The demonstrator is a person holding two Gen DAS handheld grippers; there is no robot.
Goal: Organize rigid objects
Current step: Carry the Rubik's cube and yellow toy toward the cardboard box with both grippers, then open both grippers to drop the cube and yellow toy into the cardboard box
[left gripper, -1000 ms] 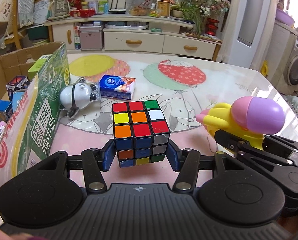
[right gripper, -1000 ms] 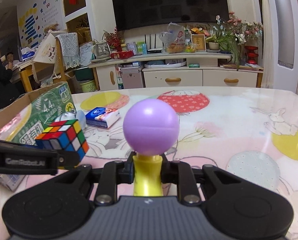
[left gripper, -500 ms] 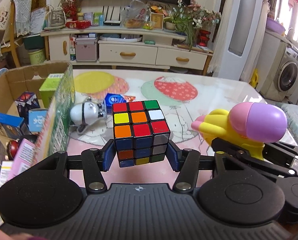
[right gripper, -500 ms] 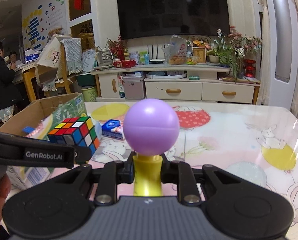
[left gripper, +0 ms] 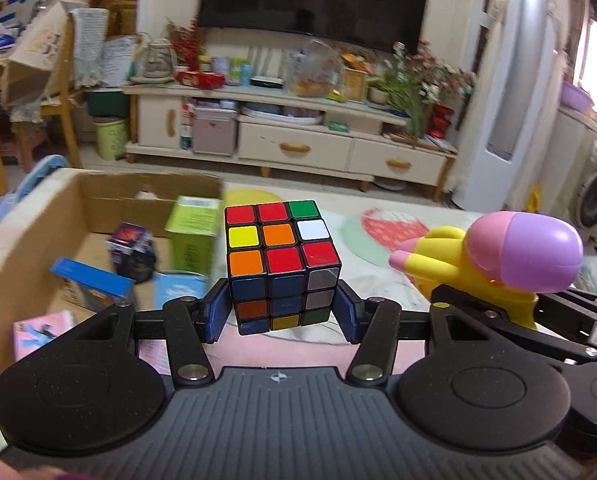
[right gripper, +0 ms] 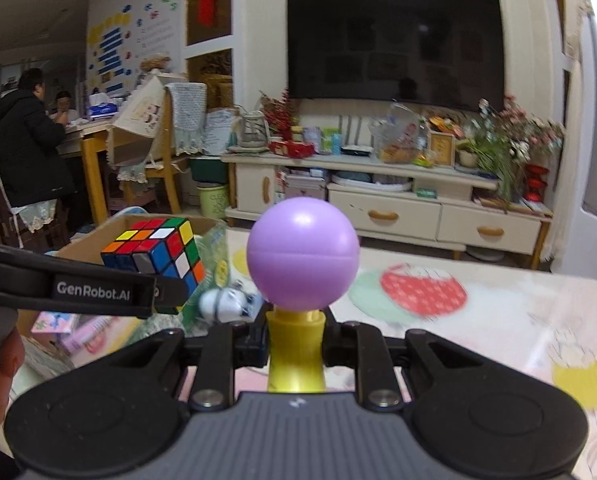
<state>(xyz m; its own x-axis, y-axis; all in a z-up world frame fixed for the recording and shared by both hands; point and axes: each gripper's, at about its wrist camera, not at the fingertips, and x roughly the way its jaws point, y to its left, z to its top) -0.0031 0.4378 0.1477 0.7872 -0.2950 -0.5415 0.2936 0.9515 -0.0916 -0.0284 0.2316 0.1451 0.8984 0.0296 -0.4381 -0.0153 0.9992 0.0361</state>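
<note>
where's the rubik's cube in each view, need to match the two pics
Left wrist: the cube sits dead centre, clamped in the left gripper, with the cardboard box to its left.
Right wrist: the cube is at middle left, above the left gripper's black arm, in front of the box.
Shared landmark: the purple-headed yellow toy, at right in the left view, centre in the right view.
</note>
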